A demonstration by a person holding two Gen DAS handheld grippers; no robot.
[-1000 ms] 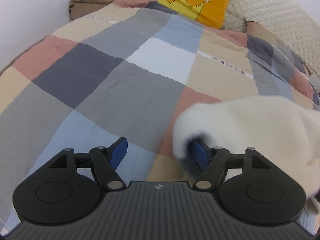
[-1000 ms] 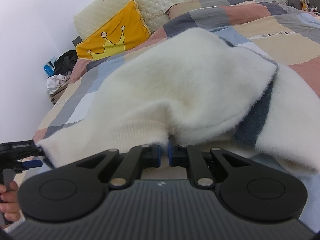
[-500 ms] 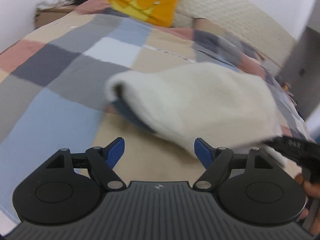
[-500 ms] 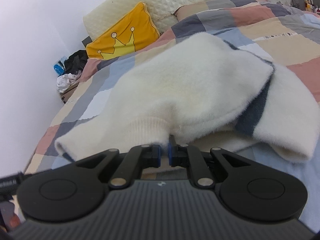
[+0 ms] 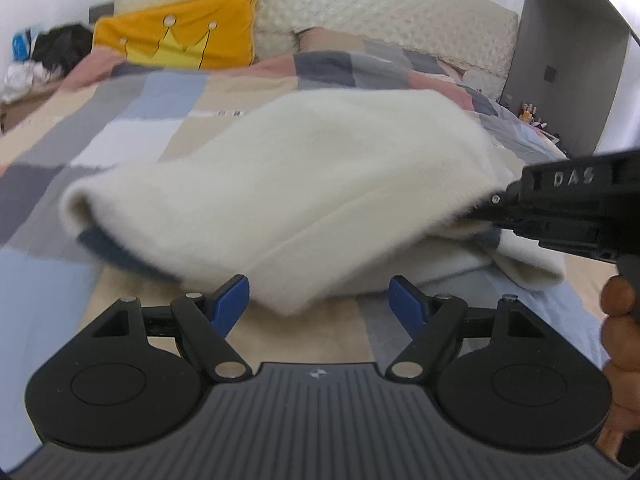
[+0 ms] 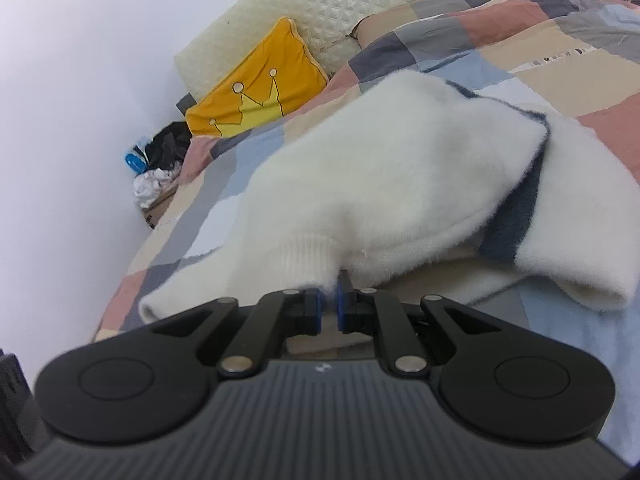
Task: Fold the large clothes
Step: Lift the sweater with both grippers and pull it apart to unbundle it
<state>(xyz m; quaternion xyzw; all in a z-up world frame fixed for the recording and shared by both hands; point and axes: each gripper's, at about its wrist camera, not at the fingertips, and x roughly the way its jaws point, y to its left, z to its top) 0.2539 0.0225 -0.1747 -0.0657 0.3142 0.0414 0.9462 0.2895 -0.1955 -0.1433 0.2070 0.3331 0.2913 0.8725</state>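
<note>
Your right gripper [image 6: 328,300] was clamped on the white fleece sweater's [image 6: 400,168] ribbed hem; your left gripper [image 5: 318,294] stood spread, empty, above the patchwork duvet [image 5: 132,120].

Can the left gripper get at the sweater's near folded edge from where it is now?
Probably yes. The left gripper is open, the white sweater hangs just ahead of its fingers, and nothing lies between. The right gripper pinches the cuff off to the side.
</note>
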